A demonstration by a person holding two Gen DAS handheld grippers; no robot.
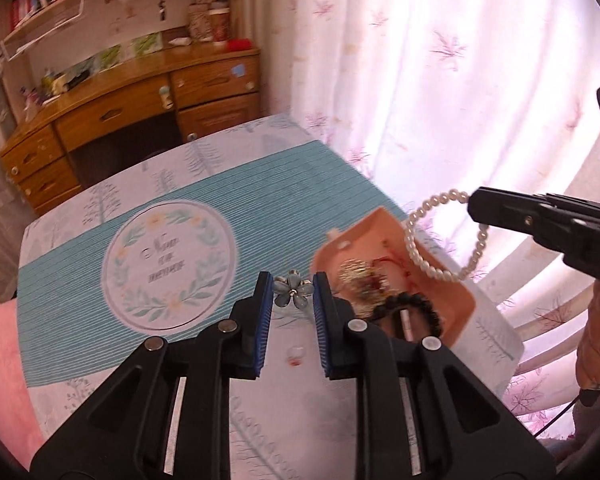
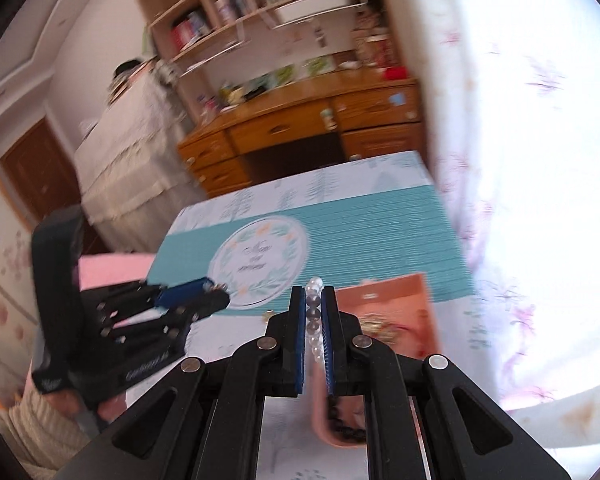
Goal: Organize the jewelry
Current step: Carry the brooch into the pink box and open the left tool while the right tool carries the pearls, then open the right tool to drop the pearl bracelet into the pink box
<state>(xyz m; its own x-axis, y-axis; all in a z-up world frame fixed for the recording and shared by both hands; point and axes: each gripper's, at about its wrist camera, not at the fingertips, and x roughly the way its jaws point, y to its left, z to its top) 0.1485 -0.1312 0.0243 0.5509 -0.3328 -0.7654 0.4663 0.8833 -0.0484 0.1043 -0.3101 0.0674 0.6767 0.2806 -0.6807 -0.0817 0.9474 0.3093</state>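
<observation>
My left gripper (image 1: pixel 293 289) is shut on a grey flower hair clip (image 1: pixel 293 293), held above the table just left of the open peach jewelry box (image 1: pixel 456 304). The box holds a gold piece (image 1: pixel 354 274), red bits and a black bead bracelet (image 1: pixel 412 306). My right gripper (image 2: pixel 314 300) is shut on a white pearl bracelet (image 2: pixel 315 320). In the left wrist view the pearl loop (image 1: pixel 444 236) hangs from the right gripper (image 1: pixel 474 206) above the box's right side. The box also shows in the right wrist view (image 2: pixel 396 292), and the left gripper (image 2: pixel 216 294) sits at the left.
The table carries a teal striped mat (image 1: pixel 260 200) with a round leaf emblem (image 1: pixel 170 264). A small red and white piece (image 1: pixel 296 354) lies on the cloth near me. A wooden desk (image 1: pixel 132 112) stands beyond, and a pink flowered curtain (image 1: pixel 440 60) hangs at the right.
</observation>
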